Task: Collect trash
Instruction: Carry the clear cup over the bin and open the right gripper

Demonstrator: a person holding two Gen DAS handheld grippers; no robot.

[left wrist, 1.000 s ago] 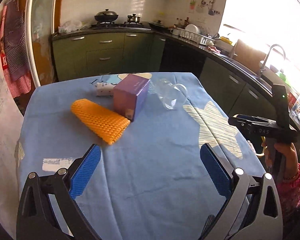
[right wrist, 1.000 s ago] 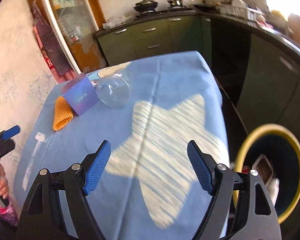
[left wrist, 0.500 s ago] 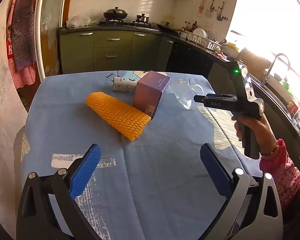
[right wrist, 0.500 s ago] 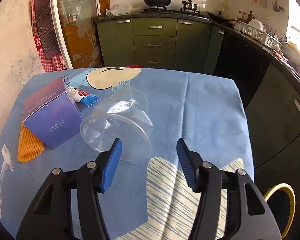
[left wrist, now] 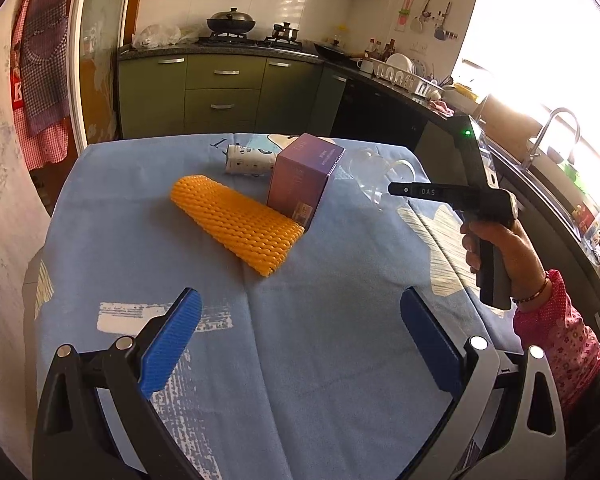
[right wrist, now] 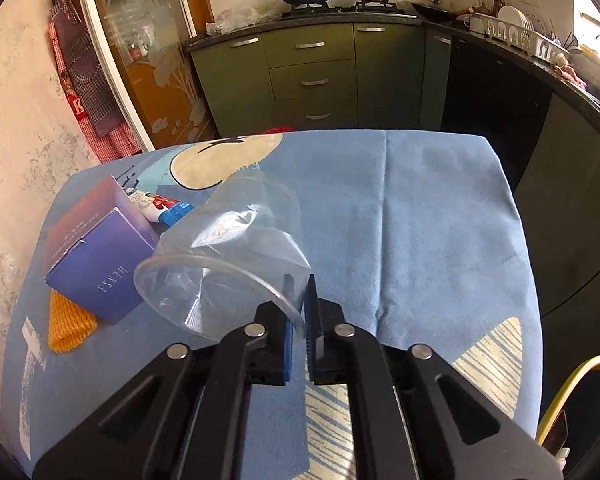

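We find a kitchen table under a blue cloth point(left wrist: 320, 360), green cabinets point(right wrist: 312, 68) beyond. Since a second ago the right gripper point(right wrist: 299, 316) has travelled in from the right edge, where the yellow-rimmed bin point(right wrist: 580, 392) stands, and its jaws have just closed on the rim of the clear plastic cup point(right wrist: 236, 248), which lies on its side. The left gripper point(left wrist: 300, 344) hangs spread wide over the near edge, nothing between its pads. Farther in lie the orange mesh sleeve point(left wrist: 236, 224), the purple box point(left wrist: 304, 180) and, near the far edge, a tube point(right wrist: 160, 206).
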